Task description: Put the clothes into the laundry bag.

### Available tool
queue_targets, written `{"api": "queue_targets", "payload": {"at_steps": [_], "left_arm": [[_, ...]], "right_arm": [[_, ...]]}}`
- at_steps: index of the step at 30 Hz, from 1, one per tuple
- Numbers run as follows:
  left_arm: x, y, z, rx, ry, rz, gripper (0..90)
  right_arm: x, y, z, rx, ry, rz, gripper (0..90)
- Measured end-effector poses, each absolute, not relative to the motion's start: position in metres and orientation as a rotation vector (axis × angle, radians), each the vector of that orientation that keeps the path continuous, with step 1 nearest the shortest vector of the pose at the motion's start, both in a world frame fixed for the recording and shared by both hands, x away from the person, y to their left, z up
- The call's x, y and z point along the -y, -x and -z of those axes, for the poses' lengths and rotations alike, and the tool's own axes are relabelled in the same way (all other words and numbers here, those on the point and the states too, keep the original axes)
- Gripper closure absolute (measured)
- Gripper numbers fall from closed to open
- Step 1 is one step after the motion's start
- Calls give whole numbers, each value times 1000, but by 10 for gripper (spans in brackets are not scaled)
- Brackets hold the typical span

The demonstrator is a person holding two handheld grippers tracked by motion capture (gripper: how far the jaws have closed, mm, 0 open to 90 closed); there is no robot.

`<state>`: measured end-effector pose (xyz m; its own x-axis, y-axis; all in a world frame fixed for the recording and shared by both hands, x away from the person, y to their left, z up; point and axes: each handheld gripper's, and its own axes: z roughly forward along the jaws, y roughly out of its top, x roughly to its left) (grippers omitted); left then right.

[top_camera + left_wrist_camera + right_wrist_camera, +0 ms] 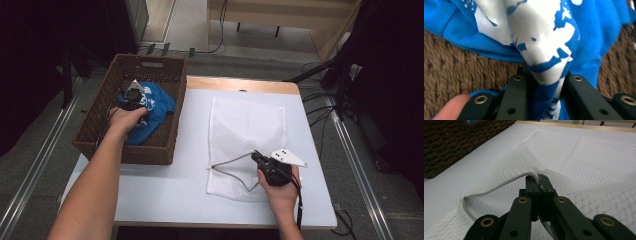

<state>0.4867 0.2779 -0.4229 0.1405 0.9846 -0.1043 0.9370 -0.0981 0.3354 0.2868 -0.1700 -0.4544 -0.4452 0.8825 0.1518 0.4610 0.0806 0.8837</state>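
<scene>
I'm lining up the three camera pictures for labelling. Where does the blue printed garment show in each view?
High view: the blue garment lies in the wicker basket at upper left, under the left gripper.
Left gripper view: it covers the top and centre, a fold pinched between the jaws.
Right gripper view: a blue sliver above the basket rim, top left.
Shared landmark: the wicker basket.

Rough woven wicker basket (100,117); soft blue cloth garment (155,107); white mesh bag (245,130); smooth matt table (165,195).
</scene>
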Motion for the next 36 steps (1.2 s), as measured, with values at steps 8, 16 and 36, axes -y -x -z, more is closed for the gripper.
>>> {"api": "queue_targets", "payload": {"at_steps": [8, 16, 36], "left_arm": [[-273, -485, 417, -1821, -2095, -222, 395], [-273, -487, 401, -1786, -1930, -285, 61], [-252, -501, 418, -1828, -2176, -408, 738]], "right_arm": [[167, -287, 457, -1952, -1324, -1314, 895], [168, -288, 458, -1954, -1325, -1318, 895], [169, -289, 459, -1954, -1326, -1323, 894]]}}
